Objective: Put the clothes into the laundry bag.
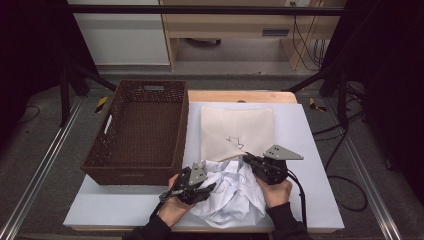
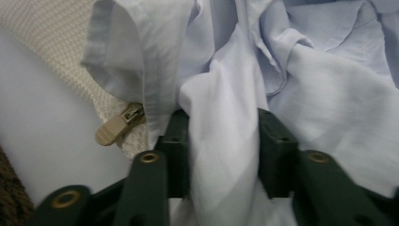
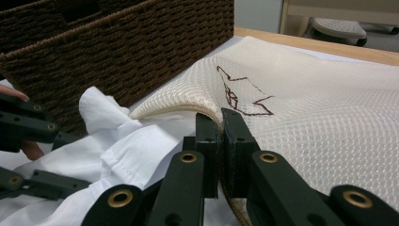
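Left gripper has its jaws pinched on a fold of the white shirt, which lies crumpled at the near edge of the table, between the two hands. In the left gripper view the shirt bunches up between the jaws, so the fold's far end is hidden; beside it a tan zipper pull pokes out from the mesh. Right gripper is clamped tight on the lifted edge of the cream mesh bag, right at its near rim. In the right gripper view the bag arches up over the shirt, and its dark stitched mark is too small to read. The left gripper shows at the side, partly cut off. The brown wicker basket sits just left of the bag; its near wall hides part of its floor.
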### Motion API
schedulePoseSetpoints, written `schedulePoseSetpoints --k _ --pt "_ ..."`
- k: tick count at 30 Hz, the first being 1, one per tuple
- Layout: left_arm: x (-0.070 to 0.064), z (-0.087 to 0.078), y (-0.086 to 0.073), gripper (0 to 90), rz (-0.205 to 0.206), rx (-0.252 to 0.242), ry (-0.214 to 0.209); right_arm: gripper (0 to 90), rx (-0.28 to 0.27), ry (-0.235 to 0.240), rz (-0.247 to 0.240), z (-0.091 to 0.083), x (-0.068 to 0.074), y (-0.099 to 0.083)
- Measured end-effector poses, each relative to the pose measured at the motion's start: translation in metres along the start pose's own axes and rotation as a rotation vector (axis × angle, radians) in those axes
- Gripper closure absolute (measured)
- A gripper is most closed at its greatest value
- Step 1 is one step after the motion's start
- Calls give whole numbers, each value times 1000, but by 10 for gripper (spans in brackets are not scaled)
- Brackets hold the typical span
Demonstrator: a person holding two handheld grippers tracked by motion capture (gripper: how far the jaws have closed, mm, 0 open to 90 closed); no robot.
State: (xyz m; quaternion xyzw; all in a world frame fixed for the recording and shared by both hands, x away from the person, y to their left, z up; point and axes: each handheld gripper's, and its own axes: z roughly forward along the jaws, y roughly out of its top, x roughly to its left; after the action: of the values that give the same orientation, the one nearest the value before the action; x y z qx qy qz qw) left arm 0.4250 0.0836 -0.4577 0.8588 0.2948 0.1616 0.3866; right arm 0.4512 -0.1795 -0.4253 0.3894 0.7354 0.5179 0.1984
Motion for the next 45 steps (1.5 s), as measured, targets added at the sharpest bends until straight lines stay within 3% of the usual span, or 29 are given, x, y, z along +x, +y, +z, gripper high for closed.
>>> schedulePoseSetpoints --k 1,5,9,13,16,23,27,30,33,36,40,43,45 --pt "1 0 0 716 -8 0 -22 865 3 3 -2 0 0 0" --pt "-2 -4 3 837 -13 -30 -44 865 3 8 1 2 1 0" --pt "-9 -11 15 849 -12 -109 -89 866 3 13 3 3 1 0" --pt "-19 -4 29 847 44 -116 -71 865 3 12 -1 4 4 0" --pt "-19 9 38 846 30 -125 -83 866 4 14 0 5 4 0" --pt "-16 48 49 822 22 -75 -50 866 -1 15 2 4 2 0" --pt "-14 64 45 776 46 -37 9 867 -5 9 5 2 2 1" --pt "-6 69 42 763 -7 -29 -23 866 -10 7 4 1 1 2" --pt "-8 64 41 720 -10 -39 -13 866 -8 5 7 1 1 2" --pt "-9 50 43 540 -25 -53 9 866 -5 2 8 0 -1 2" --pt "-7 18 46 376 -44 -60 -49 866 -2 1 10 -1 -2 1" --pt "-12 -8 43 321 -5 -62 -36 866 0 2 11 -1 -2 1" --pt "-16 -21 38 290 6 -61 -55 866 0 0 13 -1 -2 1"
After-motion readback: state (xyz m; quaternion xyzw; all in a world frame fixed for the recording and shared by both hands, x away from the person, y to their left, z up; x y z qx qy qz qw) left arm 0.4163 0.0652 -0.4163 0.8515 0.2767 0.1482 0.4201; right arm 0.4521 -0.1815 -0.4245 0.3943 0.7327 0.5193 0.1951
